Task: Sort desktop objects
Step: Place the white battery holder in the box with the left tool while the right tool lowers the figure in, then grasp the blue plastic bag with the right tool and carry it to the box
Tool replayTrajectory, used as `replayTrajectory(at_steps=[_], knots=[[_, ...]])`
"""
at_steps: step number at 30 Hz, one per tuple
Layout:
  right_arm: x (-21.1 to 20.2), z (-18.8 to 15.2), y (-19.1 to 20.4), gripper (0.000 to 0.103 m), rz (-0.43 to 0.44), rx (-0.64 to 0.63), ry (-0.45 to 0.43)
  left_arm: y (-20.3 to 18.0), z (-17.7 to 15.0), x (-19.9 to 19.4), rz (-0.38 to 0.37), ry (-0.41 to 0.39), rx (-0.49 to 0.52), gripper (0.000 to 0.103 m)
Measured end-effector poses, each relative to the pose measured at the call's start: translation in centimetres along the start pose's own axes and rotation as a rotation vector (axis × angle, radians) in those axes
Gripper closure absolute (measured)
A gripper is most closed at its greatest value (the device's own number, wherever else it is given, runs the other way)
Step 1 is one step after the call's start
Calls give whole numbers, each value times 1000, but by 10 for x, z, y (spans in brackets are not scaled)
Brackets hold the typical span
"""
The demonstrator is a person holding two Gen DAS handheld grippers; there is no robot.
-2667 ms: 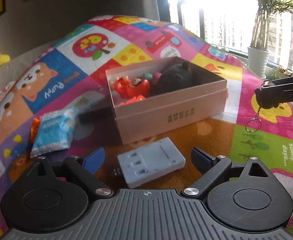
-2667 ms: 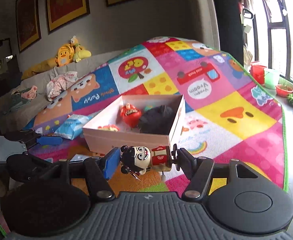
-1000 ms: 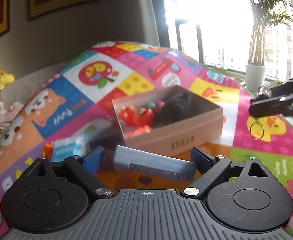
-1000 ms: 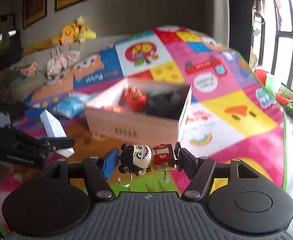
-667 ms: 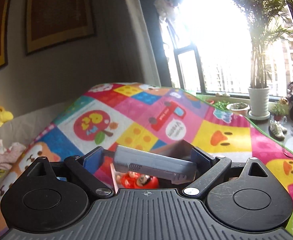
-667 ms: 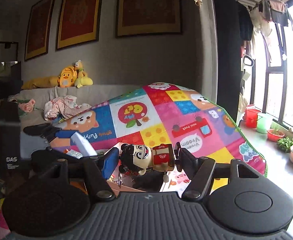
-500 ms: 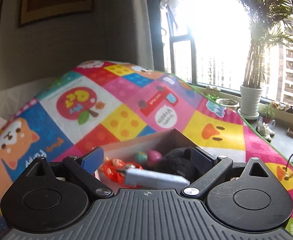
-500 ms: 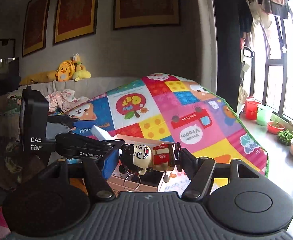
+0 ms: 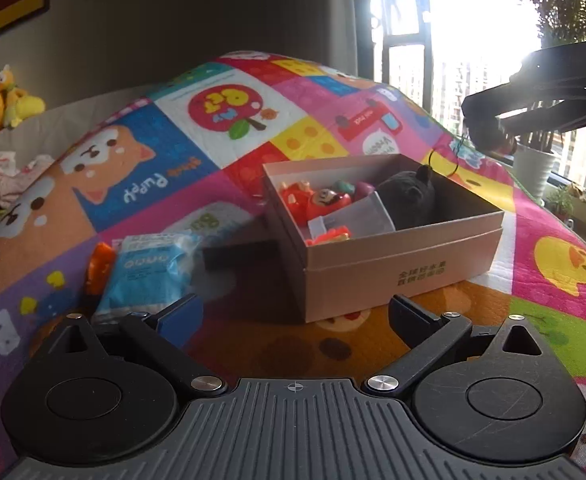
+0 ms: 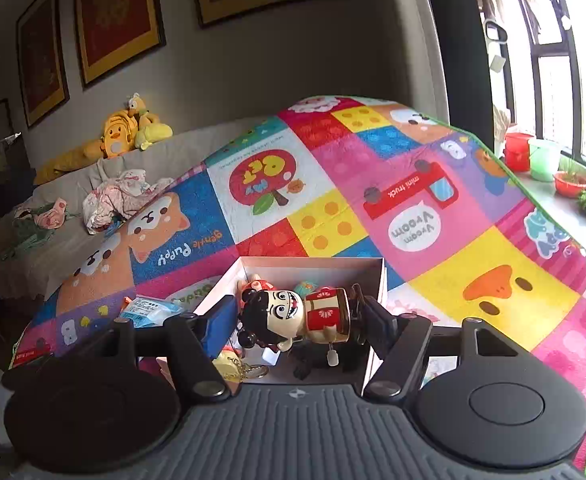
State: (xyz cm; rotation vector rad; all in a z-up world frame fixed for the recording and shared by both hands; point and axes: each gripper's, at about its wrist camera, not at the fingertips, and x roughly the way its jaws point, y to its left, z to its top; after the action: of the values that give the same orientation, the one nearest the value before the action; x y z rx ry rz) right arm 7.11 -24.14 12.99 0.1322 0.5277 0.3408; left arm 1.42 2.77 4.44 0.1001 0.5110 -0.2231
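Bright patchwork matting [image 9: 229, 168] covers the surface, with a pink cardboard box [image 9: 405, 264] sitting on it ahead of both grippers. The right gripper [image 10: 293, 320] has a doll keychain [image 10: 293, 316] lying crosswise between its jaws, head toward the left finger; the jaws are opening, and the doll hangs directly over the box's open top [image 10: 313, 264]. By the look of it this is the release step: the drop only calls for the jaws to spread clear, then a lift away from the box without catching the keyring dangling below. Whether the pads are pressing on the doll at this instant is hard to tell.

The left gripper [image 9: 293, 316] stands wide apart, nearly at its fullest, with nothing between its fingers. Ahead of its jaws a grey flat case [image 9: 353, 218] lies inside the box beside red toys [image 9: 317, 200] and a black plush [image 9: 409, 196]. To the left of its jaws, a blue packet [image 9: 149, 268] and an orange item [image 9: 99, 264] remain on the mat, likely next to sort.

The near part of the box floor is hidden behind the right gripper's body, and window glare washes out the far right.
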Motion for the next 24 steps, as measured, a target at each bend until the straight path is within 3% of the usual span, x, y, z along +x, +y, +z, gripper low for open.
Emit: replayTrajectory(at_steps=[1,5,11,15,20,24], knots=[[3,1,1,26,1,15,6,5,-2,-2,14,1,-12,1],[8,9,12,26,12,23,25,28,-13,-3,79,27,-77,0],[32,19,65,25,66,-96,98,59,-26,-3,173,46,-194,0],[80,26,117,27,156,-188,218,63,-31,-8,154,35,-223,0],[168,36,158,31,243,-68,431,54,-32,-12,161,-5,-175,0],[222,19,190,20,223,-42,529,52,-32,-14,165,-20,-169,0]])
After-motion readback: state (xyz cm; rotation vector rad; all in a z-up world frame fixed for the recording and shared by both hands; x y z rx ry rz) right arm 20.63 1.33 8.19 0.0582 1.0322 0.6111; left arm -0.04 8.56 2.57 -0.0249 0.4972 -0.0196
